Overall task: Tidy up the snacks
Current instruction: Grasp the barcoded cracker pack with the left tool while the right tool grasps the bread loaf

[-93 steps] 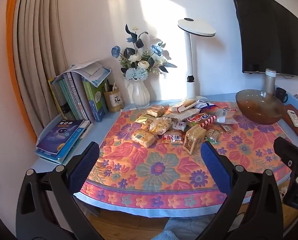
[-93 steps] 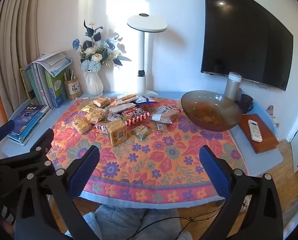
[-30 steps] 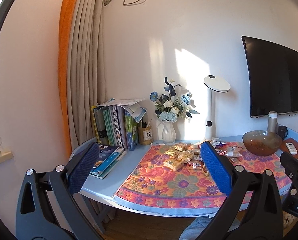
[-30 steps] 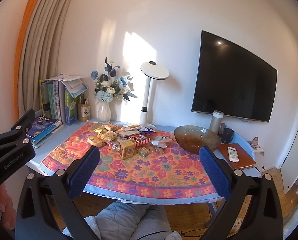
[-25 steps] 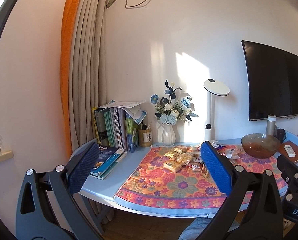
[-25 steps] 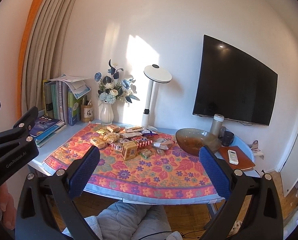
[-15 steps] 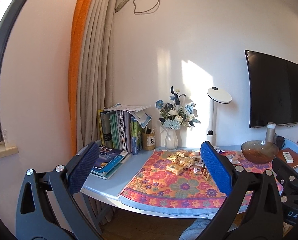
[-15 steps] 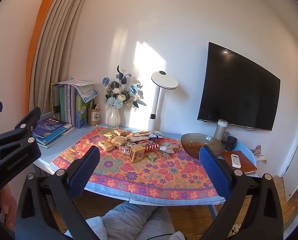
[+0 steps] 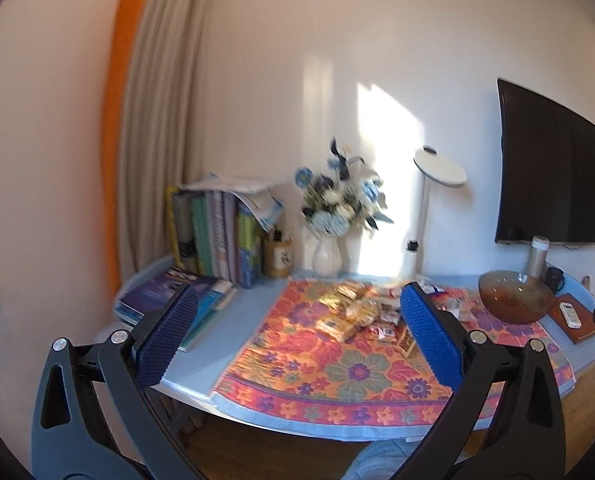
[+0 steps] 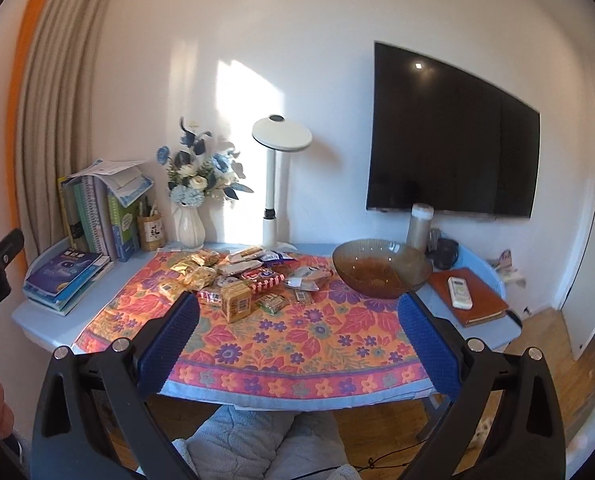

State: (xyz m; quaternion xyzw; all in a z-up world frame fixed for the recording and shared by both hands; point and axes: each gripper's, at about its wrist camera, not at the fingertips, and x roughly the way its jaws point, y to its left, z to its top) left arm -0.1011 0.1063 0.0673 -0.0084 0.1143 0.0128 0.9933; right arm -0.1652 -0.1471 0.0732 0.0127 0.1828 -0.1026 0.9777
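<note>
A pile of wrapped snacks (image 10: 233, 280) lies on the floral tablecloth (image 10: 281, 344) near the table's back middle; it also shows in the left wrist view (image 9: 357, 312). A tan snack box (image 10: 237, 302) stands at the front of the pile. A brown glass bowl (image 10: 381, 268) sits to the right of the snacks and shows in the left wrist view (image 9: 515, 296) too. My left gripper (image 9: 297, 336) is open and empty, held in front of the table. My right gripper (image 10: 297, 336) is open and empty, also short of the table's front edge.
Books (image 10: 93, 216) stand and lie at the table's left end. A flower vase (image 10: 189, 224), a pen cup (image 10: 151, 232) and a white lamp (image 10: 275, 184) line the back wall. A remote on a brown notebook (image 10: 469, 294) lies right of the bowl. A TV (image 10: 449, 140) hangs above.
Both grippers have moved back toward the table and tilted down after pulling away from it; the table looks larger than half a second ago. The left view is blurred by motion. Both stay open.
</note>
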